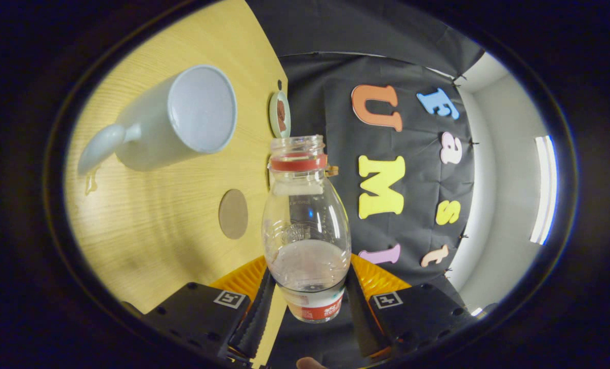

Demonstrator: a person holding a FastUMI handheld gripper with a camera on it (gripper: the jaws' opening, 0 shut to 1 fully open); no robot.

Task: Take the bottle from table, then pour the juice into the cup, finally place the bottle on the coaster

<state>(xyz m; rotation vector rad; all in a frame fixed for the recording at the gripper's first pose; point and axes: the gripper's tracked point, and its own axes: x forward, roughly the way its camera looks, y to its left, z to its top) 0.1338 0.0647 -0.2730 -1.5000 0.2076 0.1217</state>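
- The gripper [309, 302] clasps a clear, uncapped bottle [306, 225] by its lower body, one finger [256, 318] pressing on each side.
- The view is rolled sideways, so the wooden table [171, 225] stands on edge beside the bottle.
- A white cup [182, 120] stands on the table beyond the bottle, its mouth showing.
- A round brown coaster [233, 213] lies on the table just beside the bottle.

Claw [309, 300] clamped on uncapped plastic bottle [306, 215] with little liquid inside; beyond, white mug [182, 120], round brown coaster [233, 213] and small dish [279, 114] on wooden counter [156, 230].
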